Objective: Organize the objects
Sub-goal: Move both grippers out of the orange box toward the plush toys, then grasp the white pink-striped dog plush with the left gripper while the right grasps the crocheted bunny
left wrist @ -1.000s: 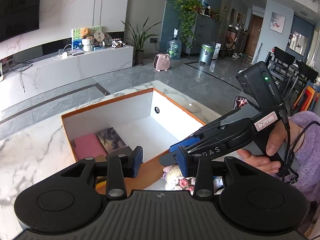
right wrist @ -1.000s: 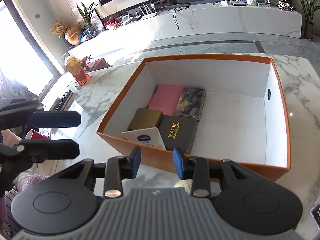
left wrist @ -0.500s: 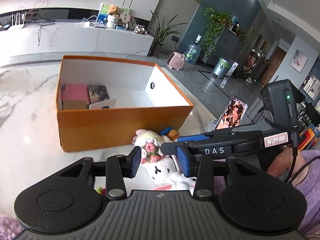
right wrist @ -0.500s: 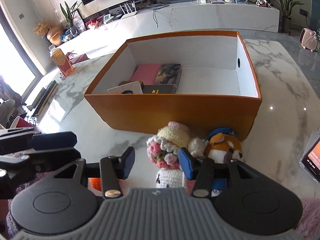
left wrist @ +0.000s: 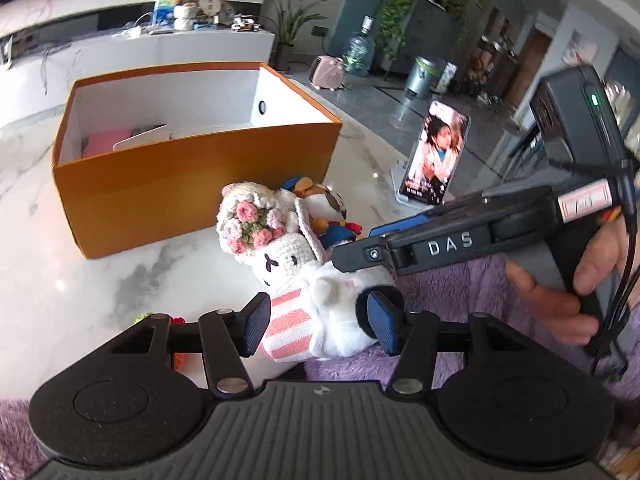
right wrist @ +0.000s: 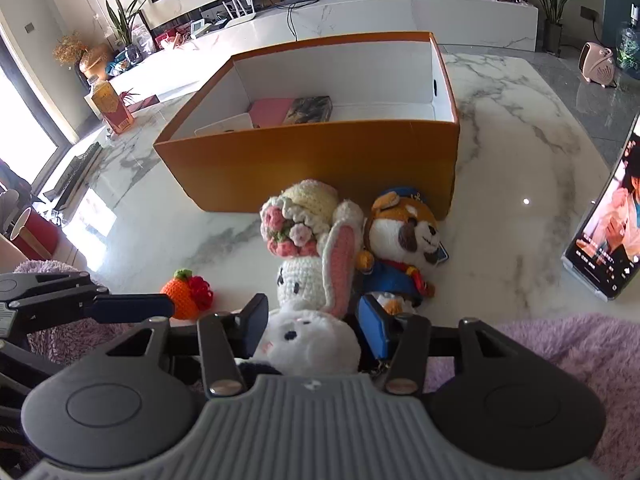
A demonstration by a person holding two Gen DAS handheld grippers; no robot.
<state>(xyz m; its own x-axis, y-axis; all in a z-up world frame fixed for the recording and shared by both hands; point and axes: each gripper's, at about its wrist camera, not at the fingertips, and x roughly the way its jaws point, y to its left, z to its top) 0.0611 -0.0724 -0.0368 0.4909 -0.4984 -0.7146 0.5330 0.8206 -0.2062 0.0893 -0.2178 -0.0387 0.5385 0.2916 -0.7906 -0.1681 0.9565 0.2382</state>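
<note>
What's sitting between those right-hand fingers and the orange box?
In the right wrist view, a crocheted bunny and a fox plush lie between the right gripper and the box.

The left gripper [left wrist: 316,326] had black arms, blue pads and silver screws; the right gripper [left wrist: 362,246] bore white "DAS" lettering, a green light, black cables; bare-skinned hand [left wrist: 572,292], purple fuzzy sleeve [left wrist: 460,292]

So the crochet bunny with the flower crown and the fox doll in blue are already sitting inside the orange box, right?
No. The crochet bunny and fox doll lie on the marble table, in front of the orange box, not inside. The right wrist view shows it.
</note>
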